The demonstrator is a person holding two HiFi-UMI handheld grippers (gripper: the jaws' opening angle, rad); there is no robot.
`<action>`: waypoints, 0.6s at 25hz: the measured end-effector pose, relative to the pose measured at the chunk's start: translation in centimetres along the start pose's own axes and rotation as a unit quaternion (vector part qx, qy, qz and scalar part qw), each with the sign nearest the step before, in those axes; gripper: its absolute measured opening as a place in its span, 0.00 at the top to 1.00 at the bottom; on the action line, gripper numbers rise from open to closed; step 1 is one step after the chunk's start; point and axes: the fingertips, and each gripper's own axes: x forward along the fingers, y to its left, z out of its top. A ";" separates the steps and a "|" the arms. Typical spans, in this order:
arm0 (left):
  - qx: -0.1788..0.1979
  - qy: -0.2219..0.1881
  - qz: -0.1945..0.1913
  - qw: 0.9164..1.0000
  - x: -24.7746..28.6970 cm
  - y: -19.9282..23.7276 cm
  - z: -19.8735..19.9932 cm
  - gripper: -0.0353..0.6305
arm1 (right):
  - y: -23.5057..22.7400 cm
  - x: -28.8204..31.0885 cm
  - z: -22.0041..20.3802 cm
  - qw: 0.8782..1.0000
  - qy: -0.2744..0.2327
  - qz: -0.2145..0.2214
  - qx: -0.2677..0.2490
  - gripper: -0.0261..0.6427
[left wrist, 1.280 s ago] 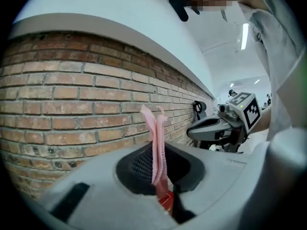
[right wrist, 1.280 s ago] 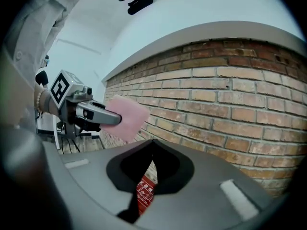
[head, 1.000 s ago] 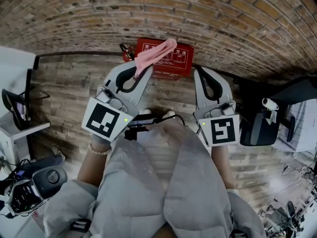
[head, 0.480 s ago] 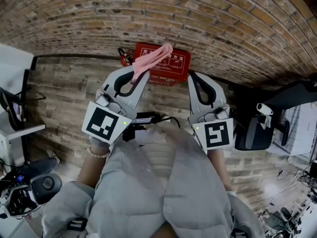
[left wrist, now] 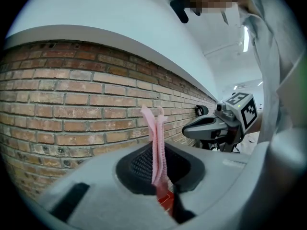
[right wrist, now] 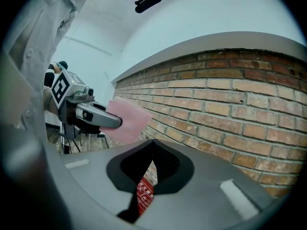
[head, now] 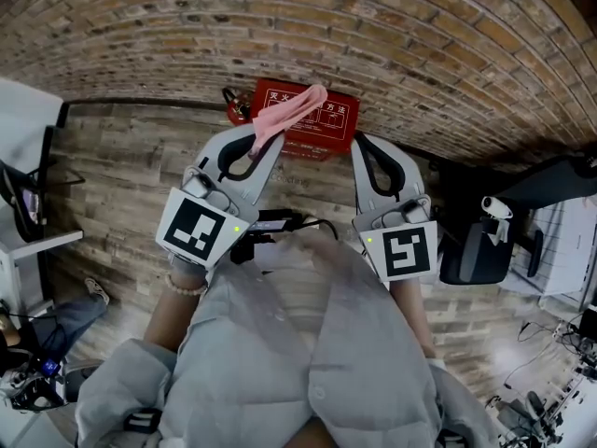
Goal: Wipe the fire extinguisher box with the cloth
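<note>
— Two tongs up, both pointing at the brick wall (head: 392,35). What's the left doing?
— Gripping: left tongs (head: 262,138) clamped on the pink cloth (head: 291,108). Cloth sticks out past the tips as a narrow folded strip, loose end ahead and slightly rightward.
— Other one?
— Empty: right tongs (head: 361,141) closed tip to tip, nothing between them. Only a thin slit lower down between the pads, and red shows through it.
— That red is the box?
— Yes, fire extinguisher box (head: 331,129), red with white print, on the wooden floor (head: 121,157) against the foot of the wall. It sits just ahead of both sets of tips, between them.
— Cloth touching it?
— Cannot tell. From above the cloth's free end overlaps the box's top edge, but contact isn't clear.
— Tongs apart from each other?
— Side by side, not touching. The right gripper view shows the left pair off to its left, cloth fanned flat beyond its tips.
— Anything else?
— Person's grey jacket (head: 308,343) behind both, bead bracelet (head: 187,286) on the wrist behind the left pair.
</note>
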 end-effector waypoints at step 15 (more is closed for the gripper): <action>-0.017 -0.012 0.007 1.000 -0.4 0.7 -0.2 0.93 | 0.6 0.5 0.1 1.000 0.003 0.010 -0.004 0.95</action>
